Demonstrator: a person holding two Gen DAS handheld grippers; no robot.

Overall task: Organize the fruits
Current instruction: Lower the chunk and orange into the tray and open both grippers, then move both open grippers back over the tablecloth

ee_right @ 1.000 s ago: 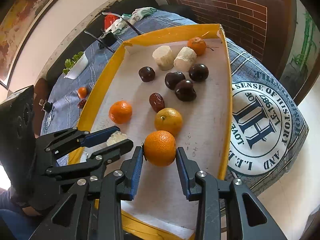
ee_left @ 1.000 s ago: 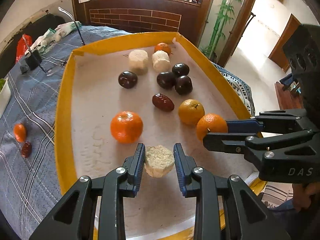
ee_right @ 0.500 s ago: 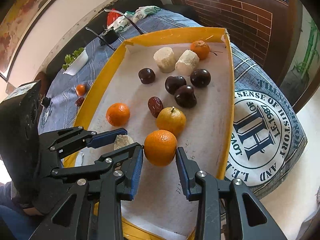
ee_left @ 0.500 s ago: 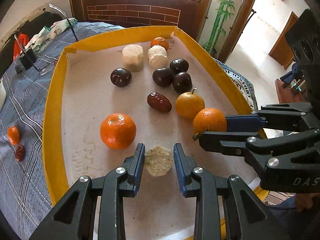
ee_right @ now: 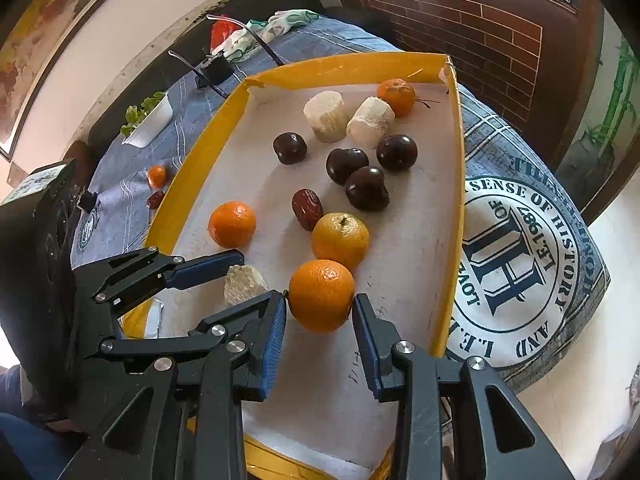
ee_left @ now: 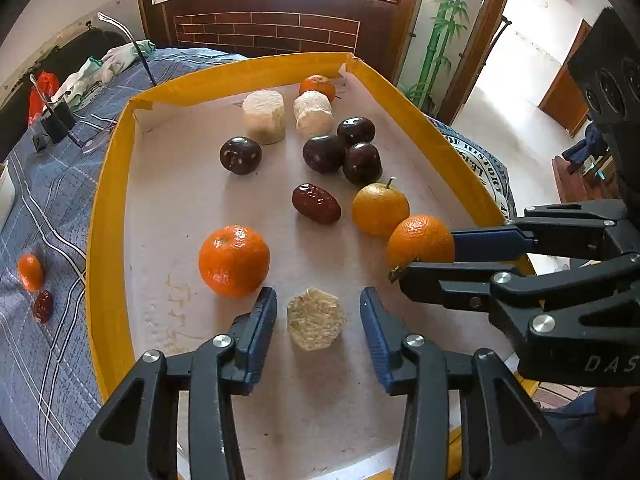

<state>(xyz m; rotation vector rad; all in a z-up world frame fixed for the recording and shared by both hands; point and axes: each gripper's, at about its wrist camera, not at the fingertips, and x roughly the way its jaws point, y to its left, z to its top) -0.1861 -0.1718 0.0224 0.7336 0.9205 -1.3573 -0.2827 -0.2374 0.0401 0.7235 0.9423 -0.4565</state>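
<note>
Partly, right tongs (ee_left: 424, 254) hide an orange (ee_left: 420, 240).

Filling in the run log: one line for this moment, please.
left tool: opening around pale cut chunk | right tool: shut on round orange tangerine | both over yellow-rimmed tray

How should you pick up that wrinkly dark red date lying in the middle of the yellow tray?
Grip the wrinkled dark red date across its narrow middle, coming down from above. It is oblong and lies flat on its side, so two fingers should close on the long flanks, not the rounded ends, which would probably slip. The pale orange fruit with a stem sits close on one side, so come in carefully there.
</note>
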